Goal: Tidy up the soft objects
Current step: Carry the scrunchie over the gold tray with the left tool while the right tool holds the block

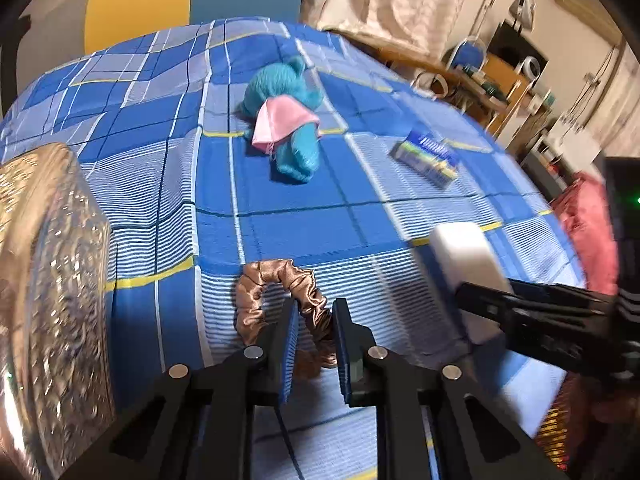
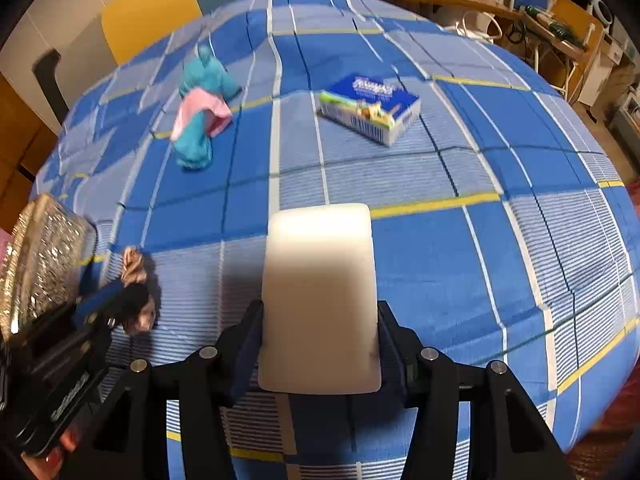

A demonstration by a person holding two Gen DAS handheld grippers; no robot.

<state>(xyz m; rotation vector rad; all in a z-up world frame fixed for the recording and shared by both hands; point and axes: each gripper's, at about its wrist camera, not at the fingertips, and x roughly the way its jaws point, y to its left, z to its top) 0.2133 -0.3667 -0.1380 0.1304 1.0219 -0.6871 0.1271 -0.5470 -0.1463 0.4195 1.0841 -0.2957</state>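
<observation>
My left gripper [image 1: 314,312] is shut on the right side of a tan satin scrunchie [image 1: 264,284] lying on the blue checked bedspread [image 1: 280,200]; it also shows in the right wrist view [image 2: 134,280]. My right gripper [image 2: 320,320] is shut on a white sponge block [image 2: 320,296] held above the bed, also seen in the left wrist view [image 1: 464,260]. A teal plush toy with a pink cloth [image 1: 288,120] lies farther back [image 2: 200,120]. A blue tissue pack [image 2: 370,108] lies at the back right [image 1: 426,156].
A clear patterned plastic container [image 1: 48,280] stands at the left edge of the bed, close to my left gripper [image 2: 44,256]. A red cushion [image 1: 588,224] lies off the right side. Desk, chair and shelves stand beyond the bed.
</observation>
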